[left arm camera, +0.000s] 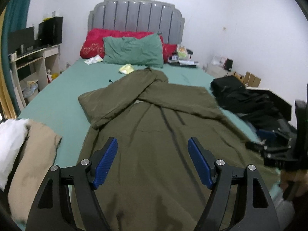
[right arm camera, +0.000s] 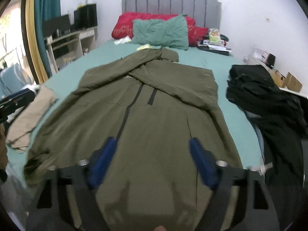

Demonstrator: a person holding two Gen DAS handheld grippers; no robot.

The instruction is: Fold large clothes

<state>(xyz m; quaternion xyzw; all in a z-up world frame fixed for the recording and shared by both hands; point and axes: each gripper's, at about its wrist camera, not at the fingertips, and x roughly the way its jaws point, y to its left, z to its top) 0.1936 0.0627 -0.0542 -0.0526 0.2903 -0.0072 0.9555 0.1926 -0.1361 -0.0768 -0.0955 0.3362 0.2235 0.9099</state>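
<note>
Olive-green jacket spread flat on teal bed sheet, sleeves crossed over chest. Left wrist view: left gripper wide, empty, above hem. Right wrist view: right gripper blurred, spread, holding nothing, over jacket.

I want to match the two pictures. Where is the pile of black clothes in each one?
Left wrist view: black clothes at the right edge of the bed, right of the green coat.
Right wrist view: black clothes again at the right, beside the coat.
Shared landmark: the green pillow by the headboard.
</note>
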